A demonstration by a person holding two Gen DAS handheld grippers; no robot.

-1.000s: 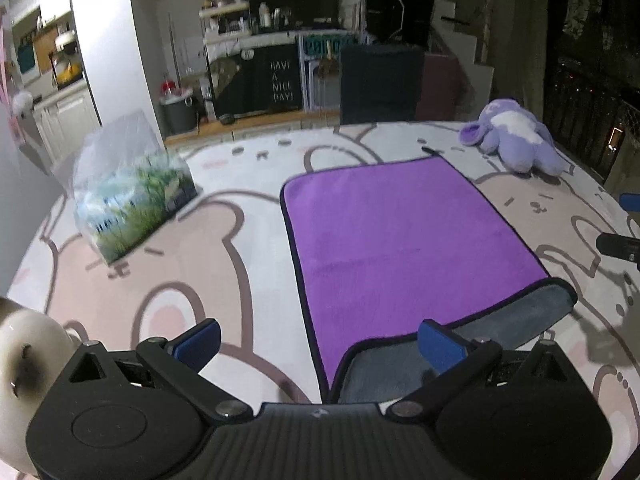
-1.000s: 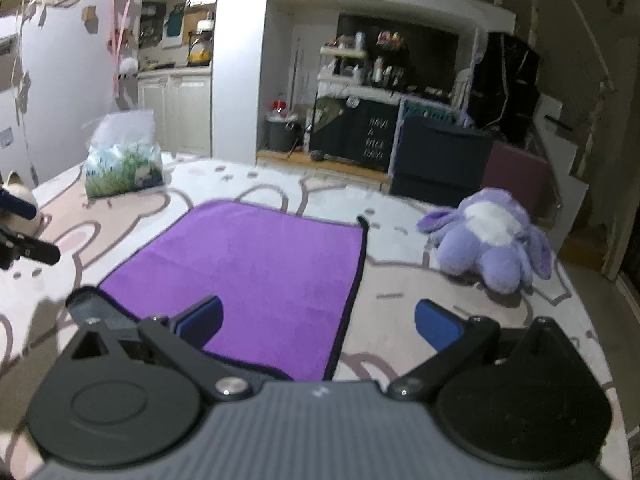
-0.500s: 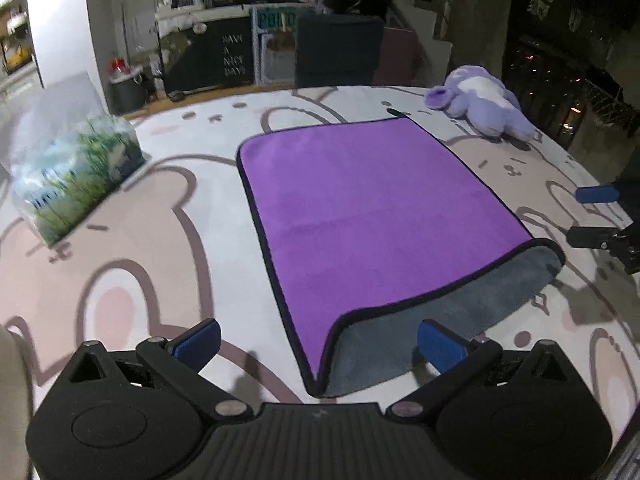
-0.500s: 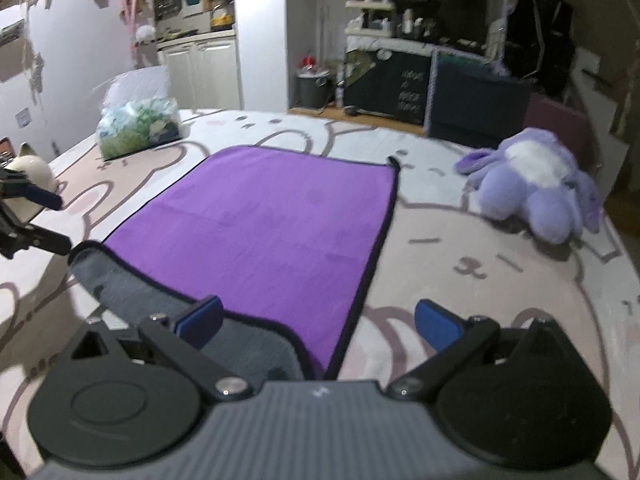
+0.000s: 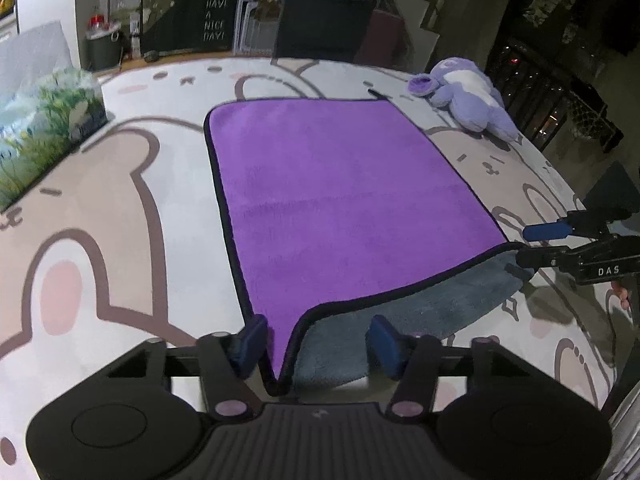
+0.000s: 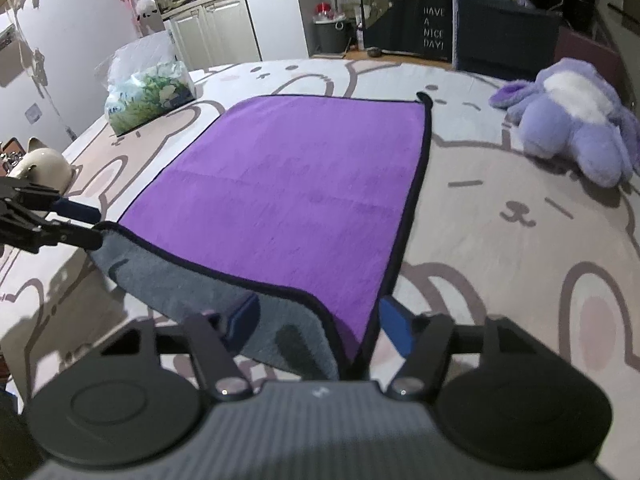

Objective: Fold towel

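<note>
Left tool sits at the near left corner of the towel; its blue pads stand apart, the lifted corner hanging between them, not pinched. One second back the pads stood far wider, and the corner lay flat ahead of them.

Right tool at the near right corner, fingers likewise apart, closer together than a second ago, towel corner raised between them. Cannot tell whether either pad touches the cloth.

Towel: purple face up, black trim, spread on the counter with its bear-print cover. Near edge now lifted and curled, grey underside showing as a broad band from one near corner to the other. That band was a thin sliver a second ago and has widened. Far edge flat.

Each tool shows in the other's view: the right one at the towel's right near corner, the left one at the left near corner.

Also on the counter: purple plush toy well right of the towel, plastic-wrapped pack beyond the far left corner, pale rounded object at the left edge.
</note>
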